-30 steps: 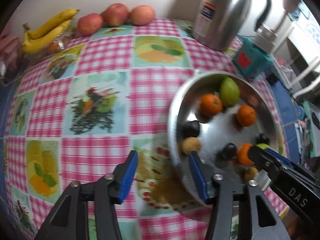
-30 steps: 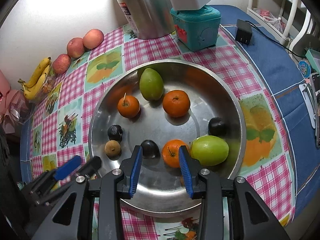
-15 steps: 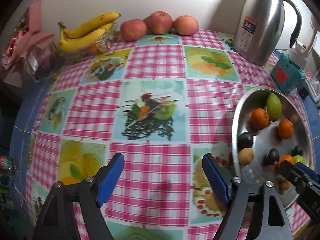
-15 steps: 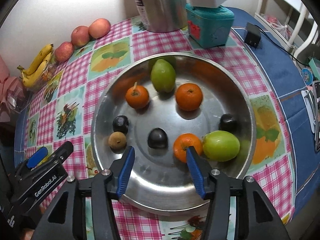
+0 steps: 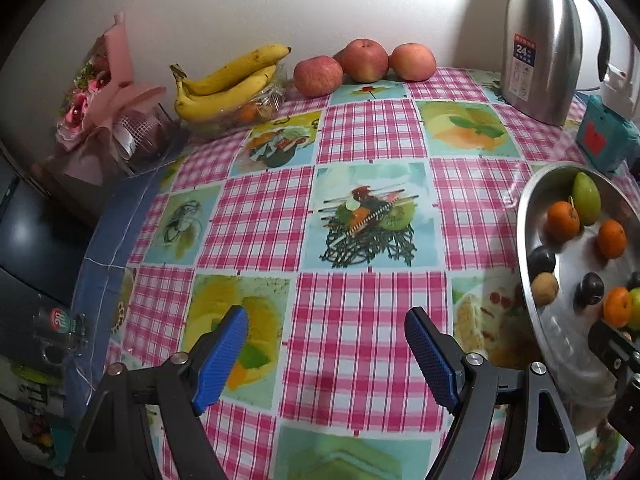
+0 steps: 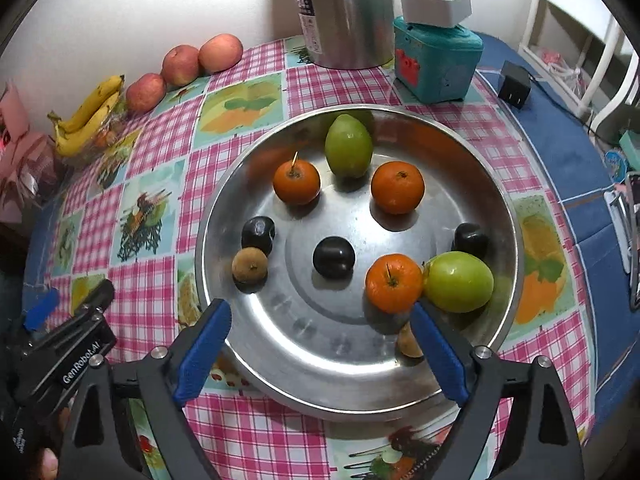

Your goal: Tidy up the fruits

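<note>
Both grippers open above the table; fruit lies in the round steel pan.

The right gripper, jaws just widened and empty, hangs over the pan's near rim, an orange tangerine just beyond its right finger. The left gripper, jaws apart and empty, hangs over the checked tablecloth, left of the pan.

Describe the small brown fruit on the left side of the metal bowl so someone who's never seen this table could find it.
Find the big metal bowl in front of the steel thermos. At its left inner edge lies the small brown fruit, touching a dark plum. It is dull tan and rough-skinned; its neighbours are glossy black or orange.
</note>
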Action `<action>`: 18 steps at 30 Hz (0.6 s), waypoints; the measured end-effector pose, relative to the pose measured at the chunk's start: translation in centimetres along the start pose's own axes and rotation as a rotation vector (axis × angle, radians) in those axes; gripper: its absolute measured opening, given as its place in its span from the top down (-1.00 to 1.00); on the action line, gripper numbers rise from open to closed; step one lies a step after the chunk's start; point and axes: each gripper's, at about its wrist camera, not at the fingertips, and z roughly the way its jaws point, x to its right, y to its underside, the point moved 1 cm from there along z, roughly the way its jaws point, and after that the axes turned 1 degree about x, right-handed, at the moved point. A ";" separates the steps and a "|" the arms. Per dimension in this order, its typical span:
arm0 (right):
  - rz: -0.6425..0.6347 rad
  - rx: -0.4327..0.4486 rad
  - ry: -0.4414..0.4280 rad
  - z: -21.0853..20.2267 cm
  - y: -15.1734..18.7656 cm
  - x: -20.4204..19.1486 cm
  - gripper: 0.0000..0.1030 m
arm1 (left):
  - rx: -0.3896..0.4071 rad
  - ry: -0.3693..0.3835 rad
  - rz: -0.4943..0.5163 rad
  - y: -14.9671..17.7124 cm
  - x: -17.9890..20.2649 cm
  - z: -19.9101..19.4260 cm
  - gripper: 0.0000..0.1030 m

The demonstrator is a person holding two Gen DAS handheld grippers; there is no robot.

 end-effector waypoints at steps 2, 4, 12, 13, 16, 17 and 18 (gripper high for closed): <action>-0.007 0.006 0.003 -0.2 0.4 -0.2 -0.78 | -0.001 -0.009 0.004 0.5 -0.3 -0.3 -0.61; -0.018 0.016 0.010 -0.5 0.8 -0.4 -0.78 | -0.004 -0.011 -0.002 1.0 -0.7 -0.7 -0.61; -0.030 0.062 0.027 -2.4 2.9 -0.5 -0.79 | -0.030 -0.007 -0.037 3.4 -2.8 -2.3 -0.61; -0.031 0.066 0.028 -2.6 3.2 -0.4 -0.79 | -0.032 0.001 -0.040 3.9 -3.0 -2.5 -0.61; -0.037 0.073 0.027 -3.2 4.3 -0.4 -0.79 | -0.048 0.023 -0.047 4.8 -3.4 -2.8 -0.61; -0.039 0.073 0.026 -3.4 4.6 -0.3 -0.79 | -0.051 0.032 -0.050 5.1 -3.4 -2.9 -0.61; -0.040 0.074 0.025 -3.6 5.0 -0.4 -0.79 | -0.052 0.040 -0.053 5.3 -3.5 -3.0 -0.61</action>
